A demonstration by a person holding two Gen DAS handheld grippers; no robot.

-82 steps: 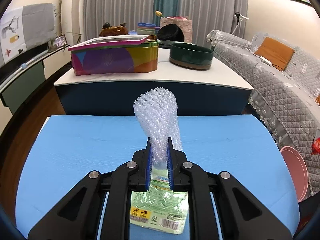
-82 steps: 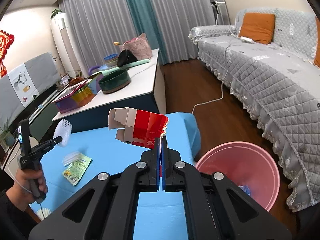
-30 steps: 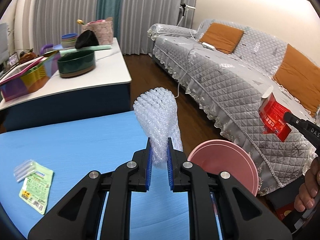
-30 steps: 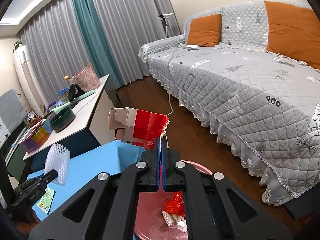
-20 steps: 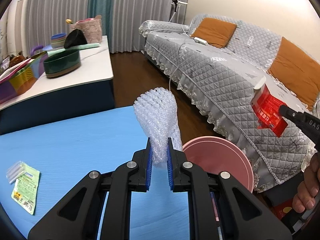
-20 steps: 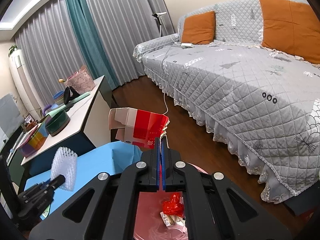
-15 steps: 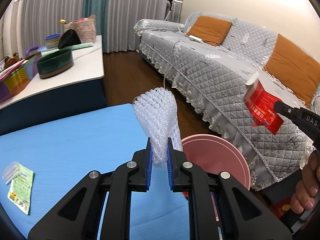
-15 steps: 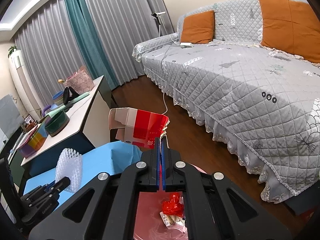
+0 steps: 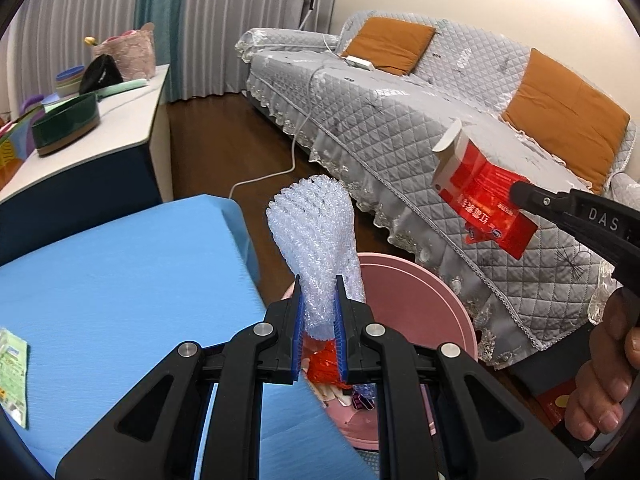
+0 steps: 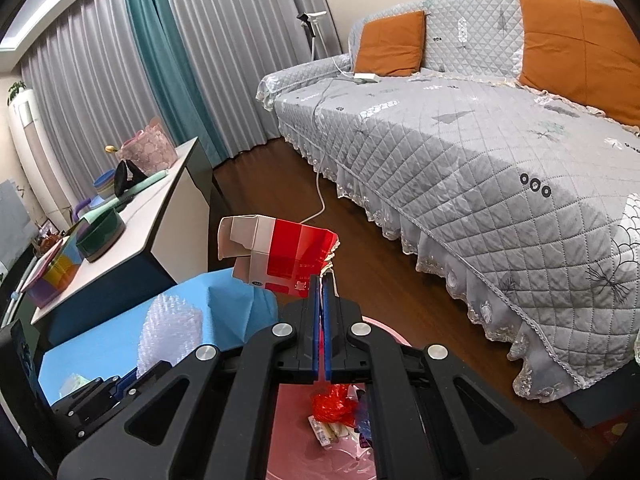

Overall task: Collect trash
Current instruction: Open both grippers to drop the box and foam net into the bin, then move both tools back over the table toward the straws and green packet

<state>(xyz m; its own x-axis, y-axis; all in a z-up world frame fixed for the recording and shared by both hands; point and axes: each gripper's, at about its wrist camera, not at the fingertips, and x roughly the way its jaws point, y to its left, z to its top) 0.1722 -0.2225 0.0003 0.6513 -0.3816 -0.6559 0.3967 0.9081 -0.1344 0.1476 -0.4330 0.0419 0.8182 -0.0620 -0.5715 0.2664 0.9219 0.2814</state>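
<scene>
Both two-finger grippers are clenched on trash. Left gripper: blue-padded jaws pinched on one crumpled roll of clear bubble wrap, which stands upright out of the jaws, past the right edge of the blue table and over the near rim of the round pink plastic basin on the floor. Right gripper: jaws closed almost flat on the edge of one red and white cardboard carton, open flap to the left, held above the basin.

Counted from left to right in the left wrist view:
- One green printed sachet lying flat at the table's left edge.
- One bubble wrap roll, held.
- One basin, holding one crumpled red wrapper and a few small pieces too hidden to count.
- One carton, held clear of the grey quilted sofa behind it.
- One hand on the right gripper's handle, near right.

Two orange cushions rest on the sofa, far right.
</scene>
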